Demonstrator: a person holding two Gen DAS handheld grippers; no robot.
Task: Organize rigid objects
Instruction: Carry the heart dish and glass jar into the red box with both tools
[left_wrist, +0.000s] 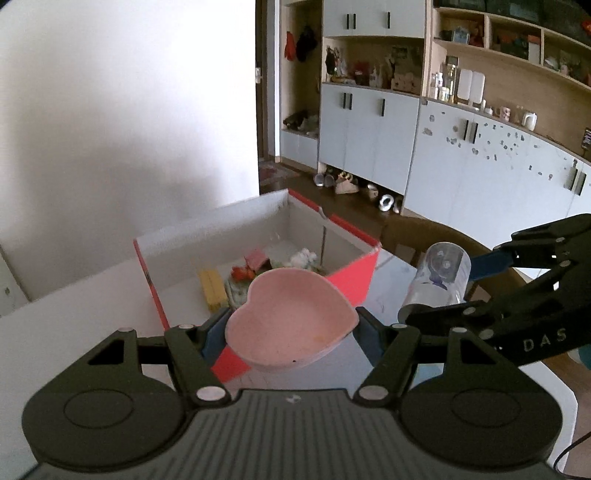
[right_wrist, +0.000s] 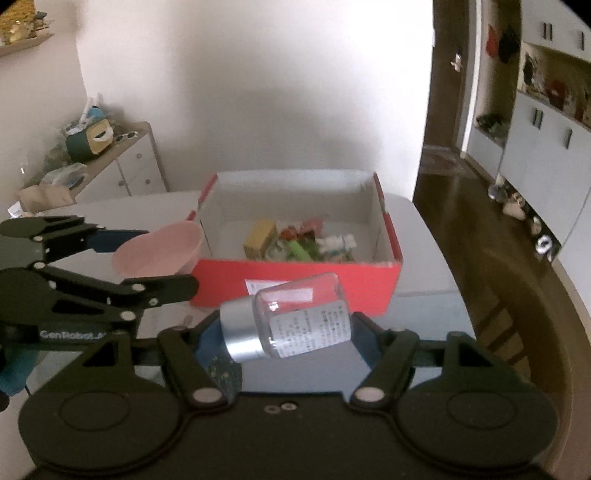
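Observation:
My left gripper (left_wrist: 291, 325) is shut on a pink heart-shaped bowl (left_wrist: 290, 319) and holds it in the air over the near corner of a red cardboard box (left_wrist: 354, 280) with white inner walls. My right gripper (right_wrist: 284, 332) is shut on a clear plastic bottle (right_wrist: 295, 321) with a silver cap, lying sideways, just in front of the box (right_wrist: 295, 284). The bottle (left_wrist: 439, 280) and right gripper show at the right of the left wrist view. The bowl (right_wrist: 159, 251) and left gripper show at the left of the right wrist view.
The box holds several small things, among them a yellow pack (left_wrist: 212, 290) and red and green items (right_wrist: 299, 240). It stands on a white table (left_wrist: 74, 317) by a white wall. Cabinets and shelves (left_wrist: 443, 147) stand beyond a dark wooden floor. A cluttered sideboard (right_wrist: 110, 158) is at the left.

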